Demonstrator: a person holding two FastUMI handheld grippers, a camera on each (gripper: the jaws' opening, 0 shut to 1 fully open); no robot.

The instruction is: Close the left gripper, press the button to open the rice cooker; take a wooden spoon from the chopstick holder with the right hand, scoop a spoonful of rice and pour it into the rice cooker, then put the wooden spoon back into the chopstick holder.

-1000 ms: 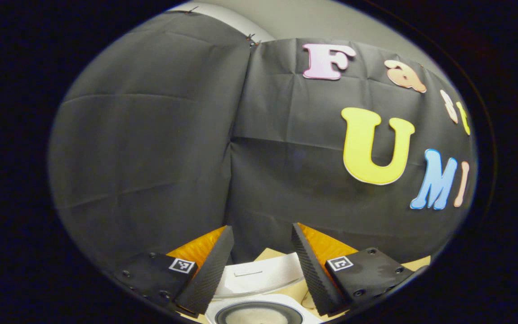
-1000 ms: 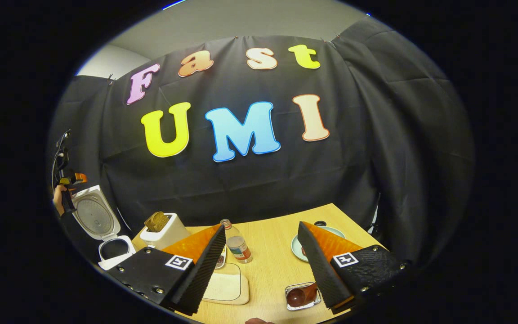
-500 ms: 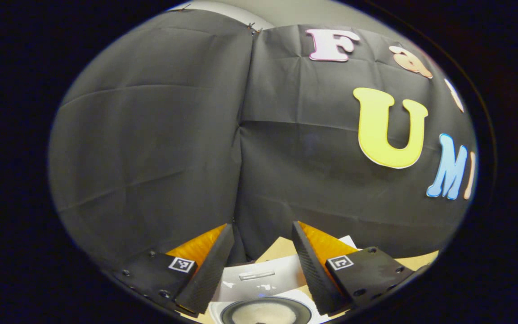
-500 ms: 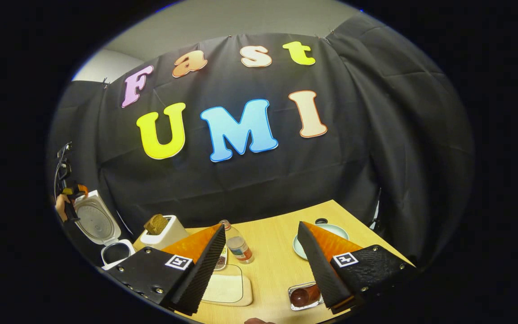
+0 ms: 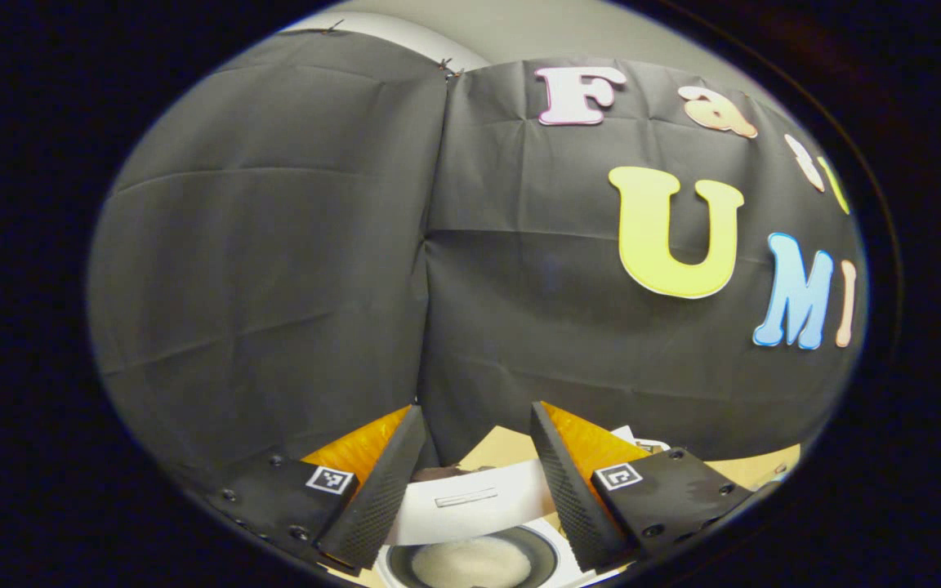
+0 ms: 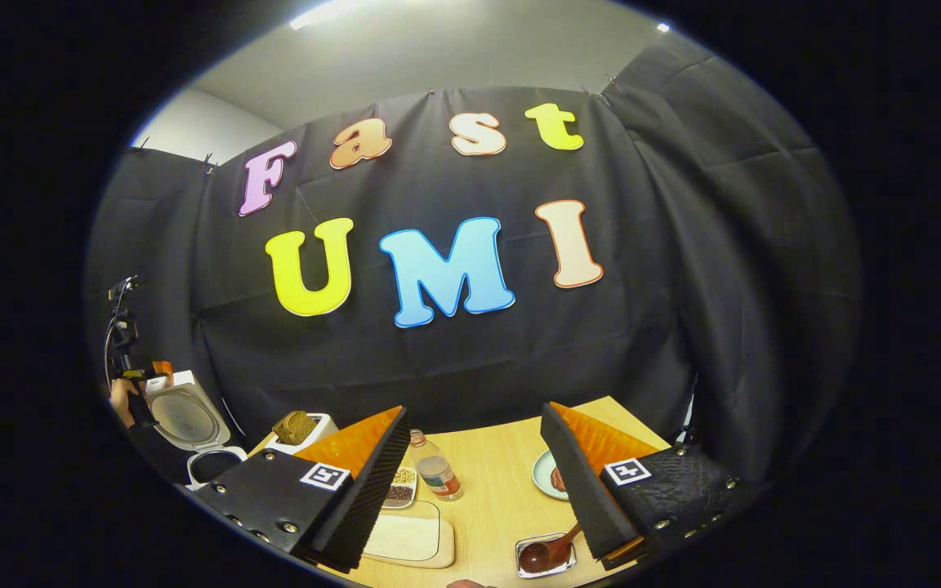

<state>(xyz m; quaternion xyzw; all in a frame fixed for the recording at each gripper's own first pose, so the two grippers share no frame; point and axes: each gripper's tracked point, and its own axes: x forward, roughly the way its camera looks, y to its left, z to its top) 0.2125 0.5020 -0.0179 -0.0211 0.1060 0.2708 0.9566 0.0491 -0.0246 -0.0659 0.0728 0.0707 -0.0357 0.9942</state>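
Raised slightly since a second ago, the right gripper (image 6: 470,482) is held open and empty above the wooden spoon (image 6: 548,551), while the left gripper (image 5: 470,478), also open, is kept over the opened rice cooker (image 5: 470,510), presumably clear for pouring.

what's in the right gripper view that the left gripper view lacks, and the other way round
Right gripper view: the right gripper, open, above a toaster, bottle, plate and spoon, with a hand holding the left gripper far off.
Left gripper view: a close look into the cooker and its pot, pale inside.
Both: the open cooker, the table, and the left gripper, open.
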